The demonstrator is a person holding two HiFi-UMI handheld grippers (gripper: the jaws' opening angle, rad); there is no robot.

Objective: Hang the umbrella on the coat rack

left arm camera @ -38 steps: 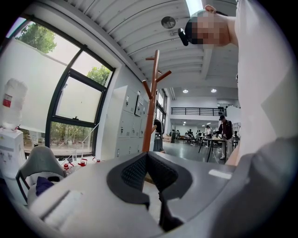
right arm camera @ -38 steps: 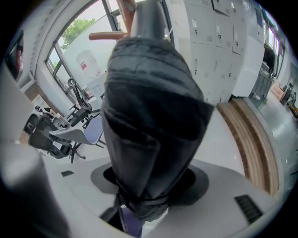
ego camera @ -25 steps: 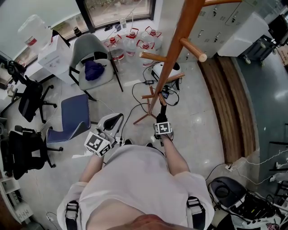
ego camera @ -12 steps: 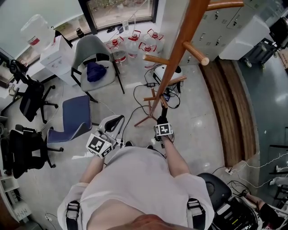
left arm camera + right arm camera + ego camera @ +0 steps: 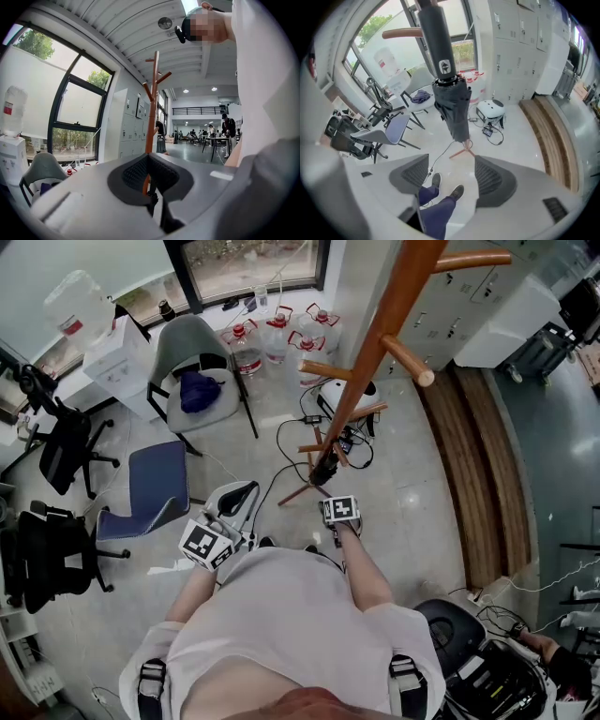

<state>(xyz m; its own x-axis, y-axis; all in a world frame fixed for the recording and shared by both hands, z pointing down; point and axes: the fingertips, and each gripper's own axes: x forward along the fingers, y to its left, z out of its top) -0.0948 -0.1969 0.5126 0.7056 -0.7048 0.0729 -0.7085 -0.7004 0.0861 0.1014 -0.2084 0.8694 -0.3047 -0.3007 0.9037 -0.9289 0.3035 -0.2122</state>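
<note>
Umbrella on coat rack; right gripper just opened, empty; left gripper closed; blue chair nearby.

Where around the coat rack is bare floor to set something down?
Bare floor lies between the coat rack and the wooden strip. Crowded toward the window: water bottles, grey chair, cables.

Umbrella & rack tops cut off.
</note>
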